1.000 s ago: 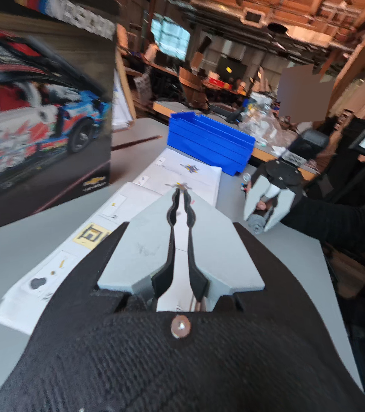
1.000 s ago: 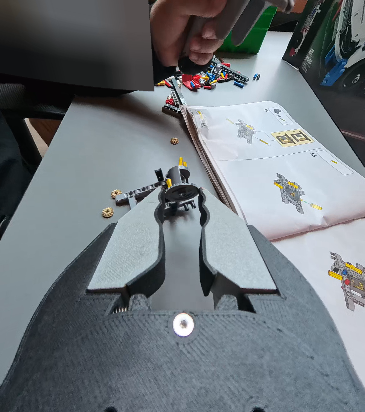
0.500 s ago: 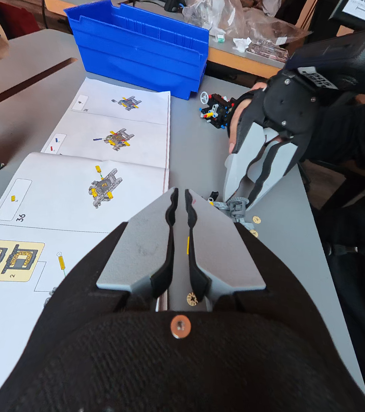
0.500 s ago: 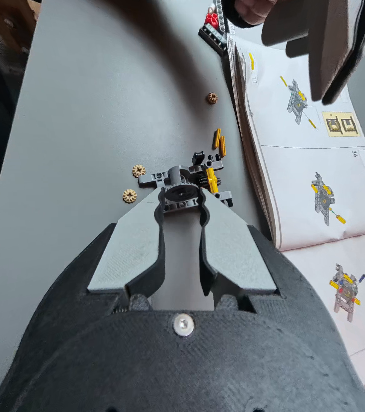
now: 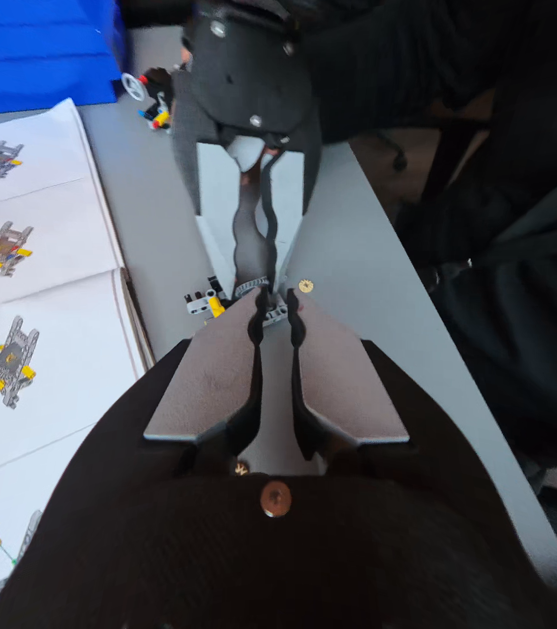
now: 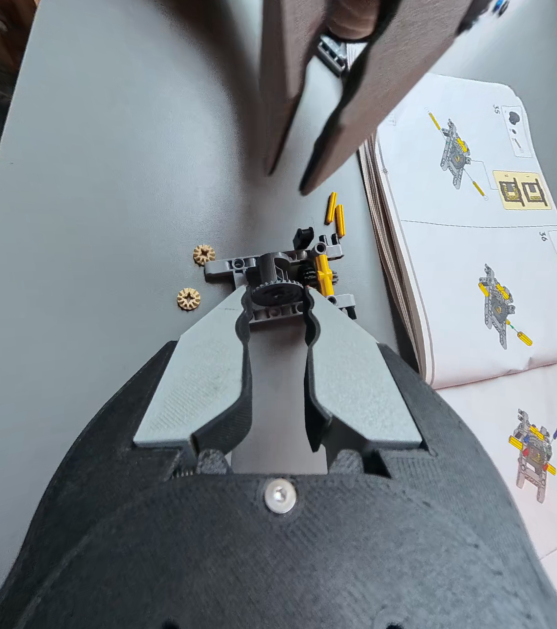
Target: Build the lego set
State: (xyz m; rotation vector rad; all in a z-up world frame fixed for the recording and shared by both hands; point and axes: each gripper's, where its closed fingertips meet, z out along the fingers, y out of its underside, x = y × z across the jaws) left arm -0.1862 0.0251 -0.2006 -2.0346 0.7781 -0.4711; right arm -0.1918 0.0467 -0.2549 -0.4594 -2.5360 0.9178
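A grey lego assembly with a yellow part and a dark grey gear lies on the grey table. My right gripper is shut on the gear and holds the assembly on the table. In the left wrist view the assembly lies just beyond my left gripper, whose jaws stand slightly apart and empty. The right gripper points towards it from the far side. In the right wrist view the left gripper hovers just beyond the assembly.
Two tan gears lie left of the assembly, and two yellow axles lie beyond it. The open instruction booklet lies beside it. A blue bin and a small built piece stand farther off. The table edge is close. Spacing between my two grippers at the tips: around 6 centimetres.
My left gripper has swung down from over the booklet to face the assembly, and its jaws have parted a little. My right gripper still holds the gear and has brought the assembly flat onto the table.
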